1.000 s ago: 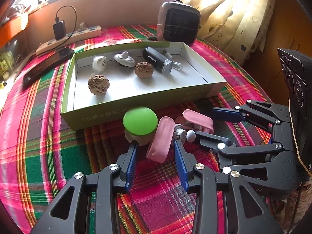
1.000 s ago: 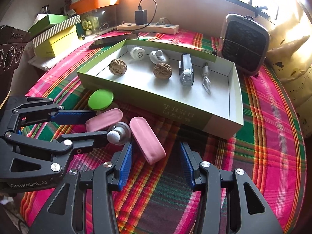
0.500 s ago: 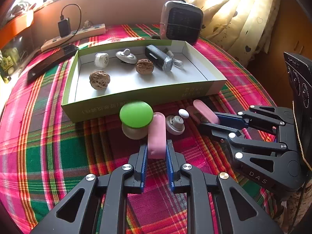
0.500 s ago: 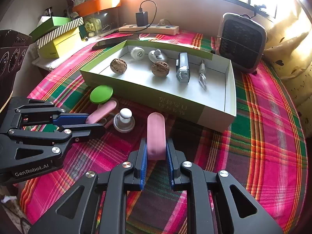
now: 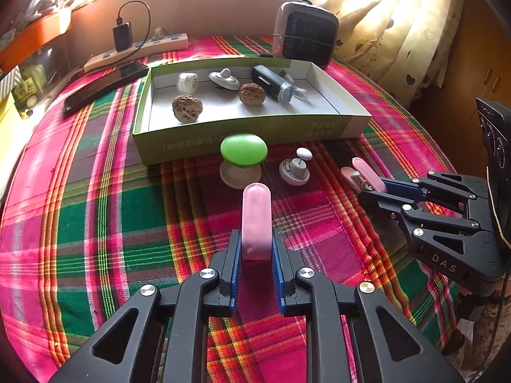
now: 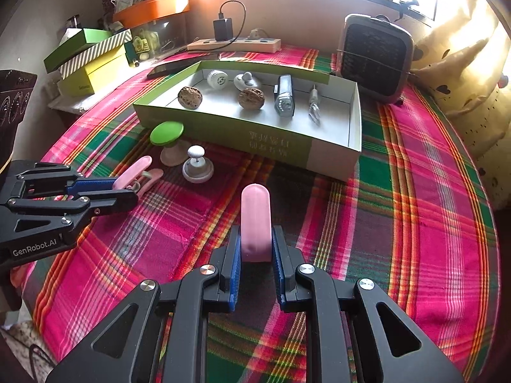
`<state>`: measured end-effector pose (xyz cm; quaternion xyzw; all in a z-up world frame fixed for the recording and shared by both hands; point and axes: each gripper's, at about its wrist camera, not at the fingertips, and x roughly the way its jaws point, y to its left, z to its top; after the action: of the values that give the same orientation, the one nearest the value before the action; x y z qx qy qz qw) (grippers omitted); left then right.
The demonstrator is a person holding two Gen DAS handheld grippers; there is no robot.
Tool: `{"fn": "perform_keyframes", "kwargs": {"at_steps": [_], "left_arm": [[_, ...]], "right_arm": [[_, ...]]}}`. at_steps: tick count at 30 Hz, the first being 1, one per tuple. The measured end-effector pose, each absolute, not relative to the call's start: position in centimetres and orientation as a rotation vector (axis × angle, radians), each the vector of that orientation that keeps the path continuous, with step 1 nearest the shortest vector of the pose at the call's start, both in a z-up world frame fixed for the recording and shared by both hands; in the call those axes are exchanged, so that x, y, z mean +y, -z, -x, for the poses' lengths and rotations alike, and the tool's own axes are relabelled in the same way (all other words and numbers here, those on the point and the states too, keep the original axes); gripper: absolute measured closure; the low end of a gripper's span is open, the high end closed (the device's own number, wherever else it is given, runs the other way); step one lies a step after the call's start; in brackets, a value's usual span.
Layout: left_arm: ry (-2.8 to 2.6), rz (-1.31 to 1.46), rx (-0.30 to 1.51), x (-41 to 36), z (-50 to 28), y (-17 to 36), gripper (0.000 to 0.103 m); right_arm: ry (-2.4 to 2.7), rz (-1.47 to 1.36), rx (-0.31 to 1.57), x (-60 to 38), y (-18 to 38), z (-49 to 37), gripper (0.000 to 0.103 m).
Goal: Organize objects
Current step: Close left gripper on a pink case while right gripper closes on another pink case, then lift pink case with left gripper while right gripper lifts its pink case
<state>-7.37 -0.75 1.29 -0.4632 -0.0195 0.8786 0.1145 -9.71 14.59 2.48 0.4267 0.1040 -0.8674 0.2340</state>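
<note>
Pink handles fill both grips: the left gripper [image 5: 255,252] has its fingers clamped on one pink handle [image 5: 256,220], the right gripper [image 6: 255,252] on the other pink handle [image 6: 255,223]. On the plaid surface [image 6: 415,207], the green-topped knob [image 6: 167,133] and white knob [image 6: 198,167] sit at eleven o'clock from the right gripper, just before the open box [image 6: 287,146].

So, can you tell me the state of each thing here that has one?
left gripper: shut on left pink piece.
right gripper: shut on right pink piece.
green box: open, no lid on it, small items inside.
green-topped stand: upright on the cloth.
white knob: upright on the cloth.
charger: plugged into power strip.
</note>
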Motion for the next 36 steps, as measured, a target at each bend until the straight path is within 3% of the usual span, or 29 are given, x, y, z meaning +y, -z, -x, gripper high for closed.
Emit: {"fn": "perform_keyframes", "kwargs": {"at_steps": [6,11,17,25,36], "left_arm": [[-2.576,1.357,-0.061,-0.7,7.3,-1.3,0.086],[-2.568,1.352,-0.059,-0.5,7.7,-1.3,0.079],[-2.581,1.346,-0.063,-0.3,8.4,-1.3,0.076],[-2.595,1.330,-0.018,-0.1,8.6,-1.2,0.076],[-2.629,1.319,0.002,-0.3,8.5,-1.0,0.087]], "right_arm": [[2.394,-1.173,0.266,15.0,-2.5,9.5,0.084],[2.396,-1.168,0.270,14.8,-2.5,9.6,0.084],[2.402,-1.164,0.272,14.5,-2.4,10.1,0.078],[2.421,-1.157,0.285,14.2,-2.4,10.2,0.078],[2.430,-1.158,0.282,14.0,-2.5,10.1,0.084]]}}
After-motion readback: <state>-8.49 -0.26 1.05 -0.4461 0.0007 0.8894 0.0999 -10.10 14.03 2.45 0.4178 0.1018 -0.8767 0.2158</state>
